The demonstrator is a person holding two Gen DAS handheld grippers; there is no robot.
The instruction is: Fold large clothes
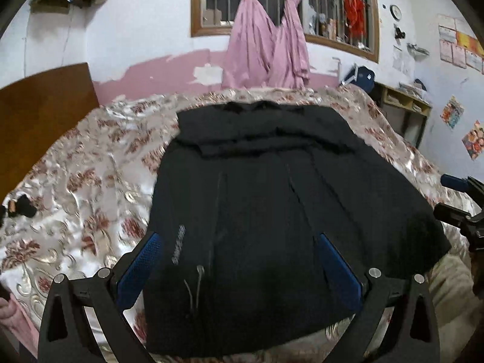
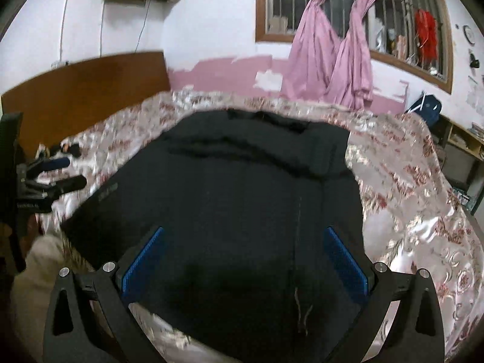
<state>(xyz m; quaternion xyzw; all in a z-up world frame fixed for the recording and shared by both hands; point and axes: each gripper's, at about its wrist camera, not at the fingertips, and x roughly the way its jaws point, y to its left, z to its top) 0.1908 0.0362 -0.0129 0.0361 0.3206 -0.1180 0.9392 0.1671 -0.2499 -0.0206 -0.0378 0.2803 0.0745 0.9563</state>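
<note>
lying flat on floral bedspread (image 1: 90, 181): black garment (image 1: 272, 196), spread across middle of bed, far edge bunched in a fold near far side of bed. pale printed lettering near its left edge, loose drawstring ends near its near edge.

left gripper (image 1: 240, 243): hovered over near part of garment, jaws wide apart, blue pads (image 1: 139, 269) either side of cloth, nothing between them. contact with cloth not discernible.

right gripper (image 2: 244, 240): likewise over near part of garment, jaws wide apart, empty. also seen at right edge of left wrist view, beside garment's right edge.

noted beyond bed: wooden headboard (image 2: 84, 90) at far left, pink curtains (image 2: 332, 60) knotted before barred window (image 2: 348, 6), wall clock (image 1: 395, 12) at far right. small dark items (image 1: 21, 204) on bedspread at left, blurred, not identified.
</note>
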